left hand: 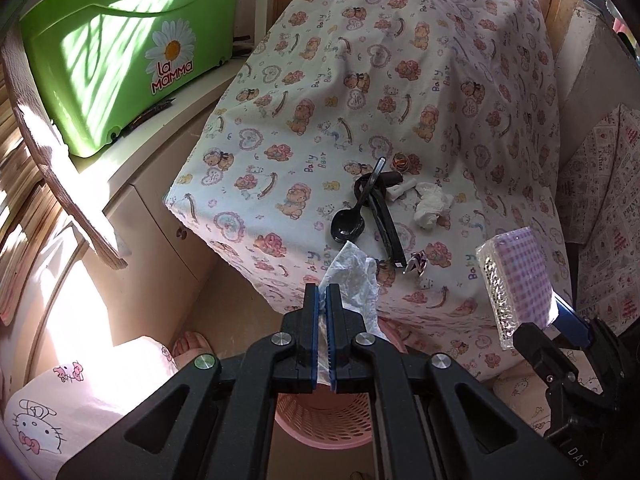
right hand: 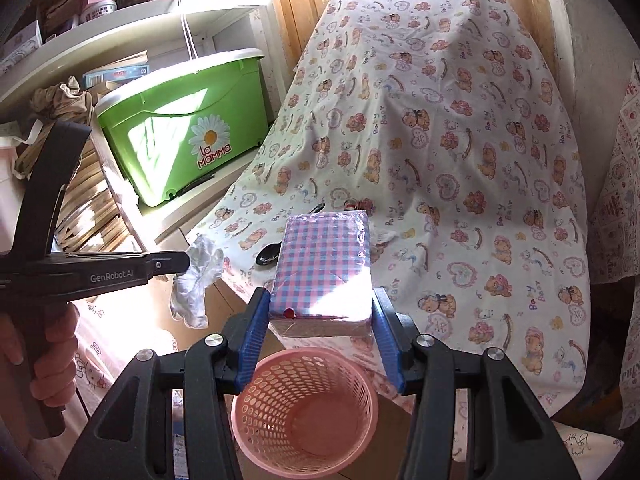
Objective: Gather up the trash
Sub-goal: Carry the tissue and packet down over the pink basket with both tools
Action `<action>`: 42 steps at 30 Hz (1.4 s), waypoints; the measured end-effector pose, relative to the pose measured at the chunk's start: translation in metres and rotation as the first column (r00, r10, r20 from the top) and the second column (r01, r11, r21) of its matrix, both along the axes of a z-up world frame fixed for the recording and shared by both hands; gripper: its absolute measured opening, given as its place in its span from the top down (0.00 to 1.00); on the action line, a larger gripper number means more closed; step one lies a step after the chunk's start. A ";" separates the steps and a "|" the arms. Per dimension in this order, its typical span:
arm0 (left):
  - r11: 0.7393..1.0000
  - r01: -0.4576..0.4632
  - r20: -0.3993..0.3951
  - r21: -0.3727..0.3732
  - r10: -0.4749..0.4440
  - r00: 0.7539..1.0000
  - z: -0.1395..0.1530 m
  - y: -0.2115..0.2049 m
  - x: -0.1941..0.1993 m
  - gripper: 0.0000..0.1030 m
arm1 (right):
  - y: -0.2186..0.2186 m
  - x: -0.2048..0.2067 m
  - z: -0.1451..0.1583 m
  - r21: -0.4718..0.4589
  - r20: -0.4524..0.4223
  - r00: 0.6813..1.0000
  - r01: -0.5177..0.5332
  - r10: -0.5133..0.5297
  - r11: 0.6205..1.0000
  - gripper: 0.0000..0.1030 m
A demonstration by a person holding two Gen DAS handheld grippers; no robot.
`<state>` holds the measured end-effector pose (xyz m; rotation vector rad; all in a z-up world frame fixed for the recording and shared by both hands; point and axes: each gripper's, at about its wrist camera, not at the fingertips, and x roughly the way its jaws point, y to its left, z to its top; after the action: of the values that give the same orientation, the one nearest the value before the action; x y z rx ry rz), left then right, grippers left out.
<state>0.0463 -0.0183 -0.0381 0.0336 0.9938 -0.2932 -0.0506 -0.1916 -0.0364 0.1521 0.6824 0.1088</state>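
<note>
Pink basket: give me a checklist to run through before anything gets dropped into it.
1. Left gripper clamped on the crumpled tissue: ok.
2. Right gripper gripping the checked napkin pack on both sides: ok.
3. Pink basket upright, mouth unobstructed: ok.
4. Basket has room: ok, nothing visible inside.
5. Tissue directly over the basket mouth: cannot tell; in the right wrist view it hangs left of the rim.
6. Table cleared: not ok; black spoon, white wad and small scraps lie on the patterned cloth.
</note>
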 end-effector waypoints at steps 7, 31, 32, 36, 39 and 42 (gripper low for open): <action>1.000 -0.011 -0.070 0.027 0.013 0.997 -0.029 0.003 0.005 0.97 | 0.027 0.005 -0.028 0.015 -0.155 0.971 -0.184 0.185 0.983 0.48; 0.992 -0.063 -0.503 0.106 0.108 0.858 -0.171 0.006 0.026 0.97 | 0.047 0.046 -0.176 -0.024 -0.594 0.794 -0.178 0.129 0.984 0.49; 0.990 -0.058 -0.513 0.126 0.115 0.851 -0.178 0.005 0.026 0.96 | 0.049 0.045 -0.184 -0.031 -0.616 0.777 -0.188 0.129 0.982 0.49; 0.988 -0.054 -0.593 0.148 0.132 0.794 -0.207 0.006 0.024 0.96 | 0.052 0.041 -0.215 -0.065 -0.682 0.725 -0.198 0.101 0.978 0.49; 0.986 -0.072 -0.644 0.150 0.153 0.749 -0.224 0.012 0.022 0.96 | 0.055 0.039 -0.231 -0.052 -0.724 0.680 -0.223 0.117 0.973 0.49; 0.980 -0.067 -0.641 0.187 0.173 0.748 -0.230 0.013 0.021 0.96 | 0.053 0.037 -0.237 -0.073 -0.735 0.671 -0.222 0.098 0.972 0.49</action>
<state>0.0676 -0.0053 -0.2683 0.0028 1.7204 -0.1000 -0.0132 -0.1390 -0.2737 -0.0305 1.5149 0.1662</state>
